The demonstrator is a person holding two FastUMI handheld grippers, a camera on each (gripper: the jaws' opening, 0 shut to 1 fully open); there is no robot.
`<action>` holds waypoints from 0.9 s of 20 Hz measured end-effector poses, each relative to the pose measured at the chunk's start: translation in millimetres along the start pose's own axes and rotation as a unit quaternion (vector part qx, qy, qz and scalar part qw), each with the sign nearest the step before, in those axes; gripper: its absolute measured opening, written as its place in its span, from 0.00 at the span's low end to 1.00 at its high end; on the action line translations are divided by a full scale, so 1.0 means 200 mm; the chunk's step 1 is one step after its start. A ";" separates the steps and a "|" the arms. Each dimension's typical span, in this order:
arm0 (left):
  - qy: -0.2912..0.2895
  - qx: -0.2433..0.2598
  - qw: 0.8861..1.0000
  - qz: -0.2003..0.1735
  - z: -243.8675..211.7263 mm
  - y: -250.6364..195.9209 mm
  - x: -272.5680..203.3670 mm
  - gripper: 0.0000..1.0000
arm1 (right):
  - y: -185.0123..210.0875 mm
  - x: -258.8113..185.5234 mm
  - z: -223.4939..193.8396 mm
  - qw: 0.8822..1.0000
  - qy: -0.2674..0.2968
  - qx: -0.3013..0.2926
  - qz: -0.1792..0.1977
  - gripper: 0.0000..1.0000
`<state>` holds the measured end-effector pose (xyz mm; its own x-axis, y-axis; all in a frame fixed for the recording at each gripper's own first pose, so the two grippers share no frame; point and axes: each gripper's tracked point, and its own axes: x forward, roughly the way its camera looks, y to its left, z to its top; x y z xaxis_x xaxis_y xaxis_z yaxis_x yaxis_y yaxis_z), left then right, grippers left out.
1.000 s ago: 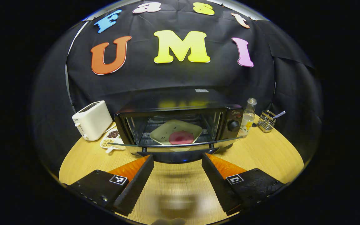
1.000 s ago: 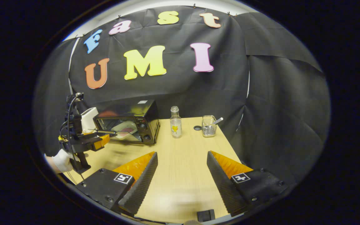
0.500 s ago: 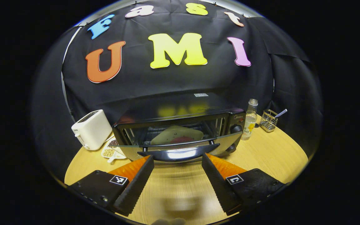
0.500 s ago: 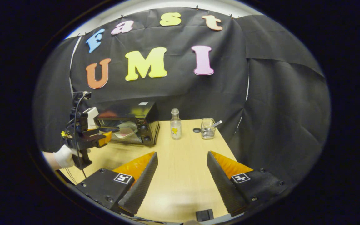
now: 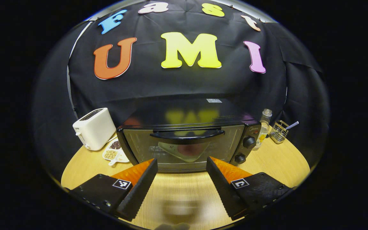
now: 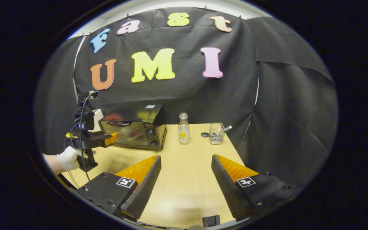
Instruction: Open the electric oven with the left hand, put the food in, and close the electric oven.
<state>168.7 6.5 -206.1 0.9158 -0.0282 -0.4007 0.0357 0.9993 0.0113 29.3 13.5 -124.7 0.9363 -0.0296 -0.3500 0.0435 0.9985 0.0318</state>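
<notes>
On the wooden table point(image 5: 276, 159) the electric oven point(image 5: 187, 140) stands with door up and the food point(image 5: 187, 150) on its plate behind the glass, so closing looks done; left gripper point(image 5: 181, 171) empty, fingers wide, just before the door, right gripper point(image 6: 186, 174) wide too; next, back off.

left gripper view close, facing oven point(image 5: 184, 143), right gripper view farther, both share oven
</notes>
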 end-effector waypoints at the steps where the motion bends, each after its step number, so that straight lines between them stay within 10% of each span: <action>1: 0.001 0.000 1.000 -0.002 -0.01 0.00 -0.01 0.97 | 0.02 -0.01 0.00 1.000 0.000 0.000 0.001 0.96; 10: -0.020 0.006 0.999 -0.033 -0.01 -0.05 -0.26 0.98 | 0.09 -0.17 0.01 1.000 -0.015 -0.001 -0.013 0.96; 18: -0.133 0.008 0.991 -0.019 0.35 -0.12 -1.03 0.97 | 0.03 -0.52 0.25 0.993 -0.105 -0.014 0.045 0.96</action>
<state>7.4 -12.5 -59.8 0.9868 -0.0726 -0.1449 0.0756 0.9970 0.0155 -50.2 19.9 -42.0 0.9883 0.0531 -0.1431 -0.0497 0.9984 0.0274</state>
